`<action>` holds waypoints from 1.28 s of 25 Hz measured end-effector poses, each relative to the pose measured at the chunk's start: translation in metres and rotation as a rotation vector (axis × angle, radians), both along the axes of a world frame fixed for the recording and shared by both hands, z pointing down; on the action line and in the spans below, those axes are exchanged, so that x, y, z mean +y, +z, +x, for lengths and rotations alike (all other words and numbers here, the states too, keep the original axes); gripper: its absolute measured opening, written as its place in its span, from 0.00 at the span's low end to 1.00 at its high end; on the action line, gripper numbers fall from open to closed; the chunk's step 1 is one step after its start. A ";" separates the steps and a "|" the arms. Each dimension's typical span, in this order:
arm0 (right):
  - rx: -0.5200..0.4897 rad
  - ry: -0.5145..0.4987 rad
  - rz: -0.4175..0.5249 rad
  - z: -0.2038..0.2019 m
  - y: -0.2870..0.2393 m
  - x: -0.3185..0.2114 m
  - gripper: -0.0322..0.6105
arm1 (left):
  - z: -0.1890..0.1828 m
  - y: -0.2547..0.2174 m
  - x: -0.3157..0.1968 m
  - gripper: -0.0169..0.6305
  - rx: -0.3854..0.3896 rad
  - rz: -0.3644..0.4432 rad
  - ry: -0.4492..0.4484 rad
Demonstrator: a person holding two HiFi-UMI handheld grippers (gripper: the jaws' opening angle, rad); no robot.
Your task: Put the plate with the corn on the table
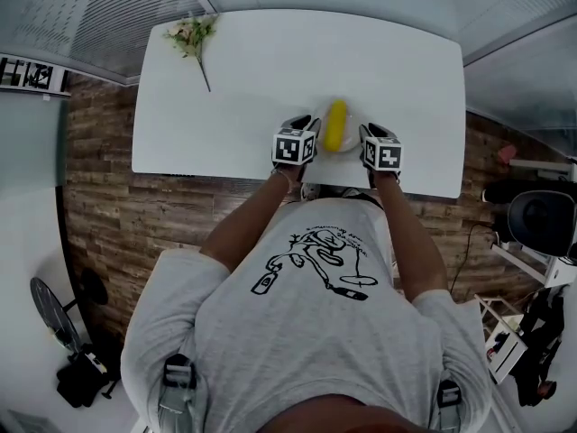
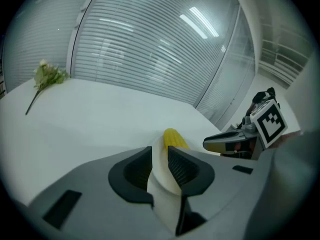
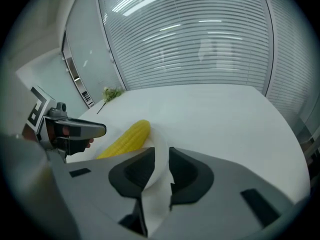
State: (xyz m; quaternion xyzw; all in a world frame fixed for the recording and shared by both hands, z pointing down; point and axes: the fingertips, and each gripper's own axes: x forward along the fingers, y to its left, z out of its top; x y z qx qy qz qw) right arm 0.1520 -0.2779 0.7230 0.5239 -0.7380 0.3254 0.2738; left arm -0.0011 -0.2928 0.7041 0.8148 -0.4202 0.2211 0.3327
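Observation:
A small white plate carrying a yellow corn cob is at the near edge of the white table, between my two grippers. My left gripper is shut on the plate's left rim, and my right gripper is shut on its right rim. In the left gripper view the rim fills the gap in my left gripper, with the corn just beyond. In the right gripper view the rim sits in my right gripper beside the corn. Whether the plate touches the table I cannot tell.
A flower sprig lies at the table's far left corner. The table's front edge runs just under my hands, over a wood-pattern floor. A dark office chair stands at the right. Slatted blinds behind glass close off the far side.

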 end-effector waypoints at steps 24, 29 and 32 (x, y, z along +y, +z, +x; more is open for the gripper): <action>-0.083 -0.142 0.659 -0.030 -0.302 0.036 0.09 | -0.009 -0.291 0.035 0.13 0.167 0.681 0.087; -0.105 -0.130 0.744 -0.026 -0.349 0.049 0.09 | -0.017 -0.331 0.046 0.12 0.189 0.739 0.067; -0.135 -0.109 0.762 -0.020 -0.369 0.056 0.08 | -0.025 -0.358 0.050 0.08 0.213 0.785 0.033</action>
